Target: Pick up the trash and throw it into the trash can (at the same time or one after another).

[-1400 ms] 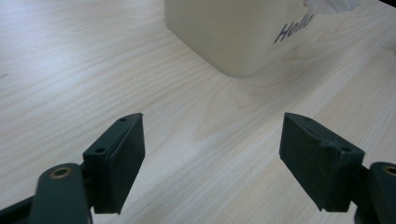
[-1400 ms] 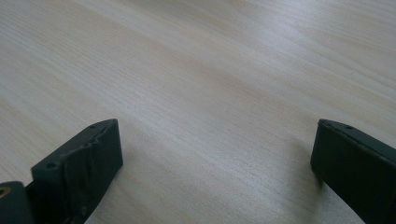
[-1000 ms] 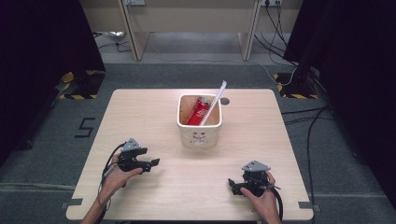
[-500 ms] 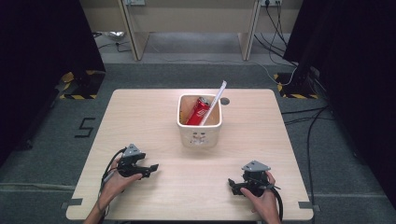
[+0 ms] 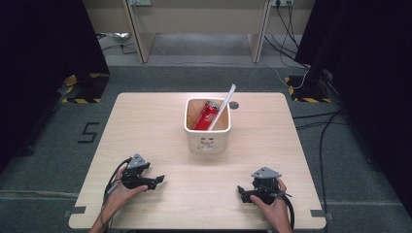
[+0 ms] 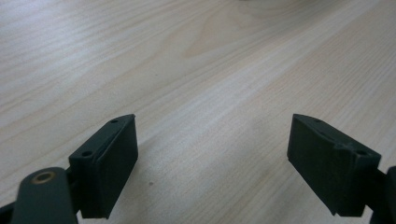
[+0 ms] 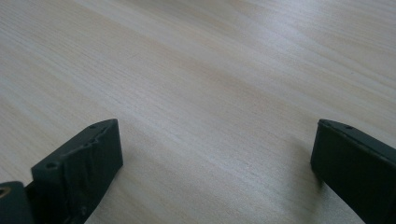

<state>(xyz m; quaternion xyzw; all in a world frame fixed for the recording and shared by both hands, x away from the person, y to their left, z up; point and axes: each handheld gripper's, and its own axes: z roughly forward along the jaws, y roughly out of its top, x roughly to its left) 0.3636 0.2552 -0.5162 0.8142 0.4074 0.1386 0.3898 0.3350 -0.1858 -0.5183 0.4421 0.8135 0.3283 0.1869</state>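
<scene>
Pale wood grain everywhere: the light wooden tabletop (image 5: 145, 121) carries a small white square plastic bin (image 5: 208, 140) that sits a bit beyond its middle, and that bin is my landmark for the rest.

Inside the bin a red drinks can (image 5: 205, 115) leans tilted against the back wall, and a long white stick-like thing (image 5: 224, 103) (straw or spatula, can't tell) leans across it, poking out over the bin's far right corner. Just beyond that corner there's a small dark round spot (image 5: 234, 105) on the tabletop.

The left gripper (image 5: 158, 180), a black two-jaw tool with a grey three-cornered plate on top, is near and to the left of the bin, well apart from it, low over the bare wood. Its jaws have just been opening and now stand wide apart with nothing between them. The left gripper view shows plain wood between the two black pads (image 6: 107, 163).

The right gripper (image 5: 241, 191), same build, is near and to the right of the bin, also well apart from it. Its jaws are spread wide too, nothing gripped, only wood grain between the pads (image 7: 79, 170).

Both point inward, toward each other.
</scene>
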